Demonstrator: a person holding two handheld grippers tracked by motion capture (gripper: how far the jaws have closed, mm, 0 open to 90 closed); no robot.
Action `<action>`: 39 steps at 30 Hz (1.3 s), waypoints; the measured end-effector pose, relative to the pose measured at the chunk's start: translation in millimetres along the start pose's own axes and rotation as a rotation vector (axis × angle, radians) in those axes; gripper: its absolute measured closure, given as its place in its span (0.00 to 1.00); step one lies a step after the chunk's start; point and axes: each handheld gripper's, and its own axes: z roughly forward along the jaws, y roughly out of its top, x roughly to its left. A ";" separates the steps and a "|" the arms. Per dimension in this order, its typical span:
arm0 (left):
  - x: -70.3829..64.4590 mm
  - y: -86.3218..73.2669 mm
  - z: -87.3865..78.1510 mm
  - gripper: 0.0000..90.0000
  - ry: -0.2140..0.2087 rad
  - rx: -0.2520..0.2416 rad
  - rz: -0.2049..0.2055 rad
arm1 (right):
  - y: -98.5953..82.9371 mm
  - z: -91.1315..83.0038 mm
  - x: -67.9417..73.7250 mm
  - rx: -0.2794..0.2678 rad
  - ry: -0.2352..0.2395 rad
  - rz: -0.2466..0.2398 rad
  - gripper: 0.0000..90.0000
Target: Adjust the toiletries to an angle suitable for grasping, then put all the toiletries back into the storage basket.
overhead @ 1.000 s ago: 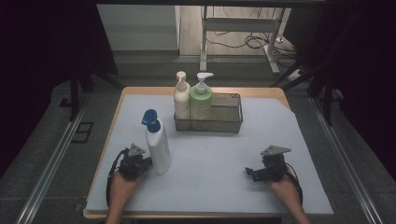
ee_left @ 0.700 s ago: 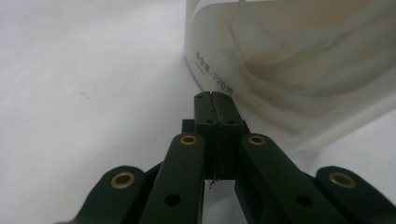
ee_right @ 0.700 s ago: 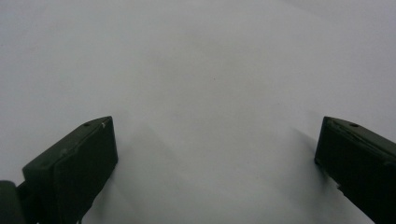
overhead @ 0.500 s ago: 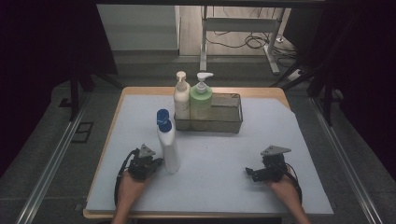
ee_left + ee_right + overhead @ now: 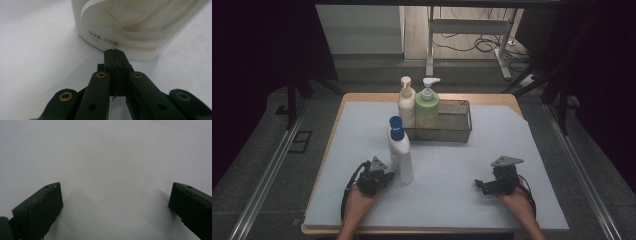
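Bottle [image 5: 400, 150] is standing upright on the worktop [image 5: 532, 150], short of the basket [image 5: 457, 120]. You're pressing your closed left tool [image 5: 115, 51] against its base; right tool [image 5: 484, 185] is idling wide open.

A pale, matt sheet [image 5: 532, 150] is covering the table, looking smooth like paper or thin plastic, with a wooden edge [image 5: 362, 96] showing bare around it. Standing on that sheet, the white bottle [image 5: 401, 156] is looking like smooth plastic with a faint sheen, its label printed in relief waves, and its blue cap [image 5: 396, 126] is glossy plastic. Behind the bottle, the basket [image 5: 452, 131] is showing as fine metal mesh. The left gripper [image 5: 115, 53] is looking like matt black plastic with brass-coloured rivets, and the right gripper [image 5: 116, 195] is showing dull black pads.
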 end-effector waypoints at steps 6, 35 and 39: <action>-5.8 3.0 4.1 0.99 -0.016 -0.002 0.014 | 0.0 0.0 0.0 0.000 0.000 0.000 0.00; -2.4 -2.9 -3.3 0.56 0.020 -0.023 -0.005 | 0.6 -0.7 0.2 0.003 -0.001 0.000 0.00; 1.5 -6.6 -6.9 0.41 0.042 -0.027 -0.025 | 1.1 -2.0 1.2 0.006 -0.002 0.002 0.02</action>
